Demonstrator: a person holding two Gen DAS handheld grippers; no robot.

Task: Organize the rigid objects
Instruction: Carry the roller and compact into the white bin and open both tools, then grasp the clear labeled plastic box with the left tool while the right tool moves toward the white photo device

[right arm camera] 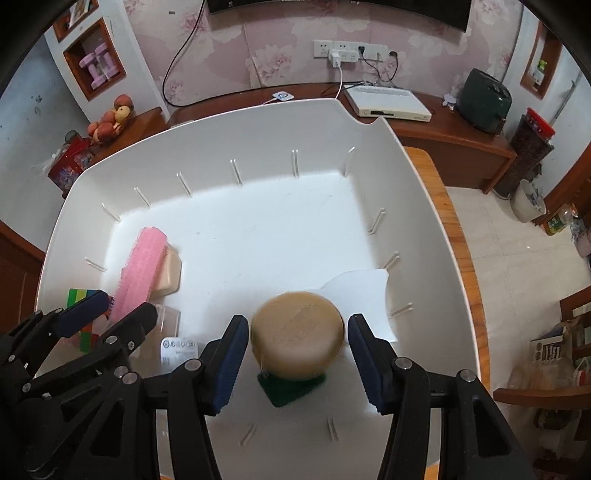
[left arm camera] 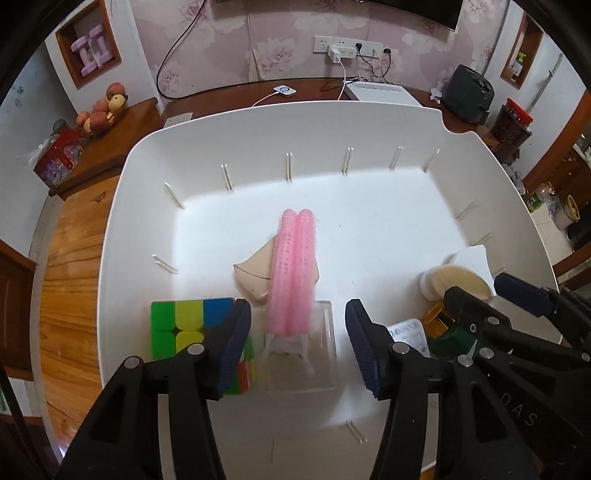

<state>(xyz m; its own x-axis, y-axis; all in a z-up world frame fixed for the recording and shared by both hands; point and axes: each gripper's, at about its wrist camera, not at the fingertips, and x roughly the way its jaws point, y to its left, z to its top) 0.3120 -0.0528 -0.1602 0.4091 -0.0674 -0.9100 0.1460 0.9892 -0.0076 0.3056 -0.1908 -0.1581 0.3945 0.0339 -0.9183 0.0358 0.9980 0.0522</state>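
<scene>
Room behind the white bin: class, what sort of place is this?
Most likely a home living room: floral wallpaper, a bowl of fruit on a wooden cabinet, and the lower edge of a wall-mounted TV.

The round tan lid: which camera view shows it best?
The right wrist view shows it best: the round tan lid lies whole between the open jaws. The left wrist view shows only part of it, behind the right gripper.

The left gripper (left arm camera: pixel 298 341) hides part of the colour cube (left arm camera: pixel 192 325); the round tan lid (right arm camera: pixel 298 335) looks blurred.
</scene>
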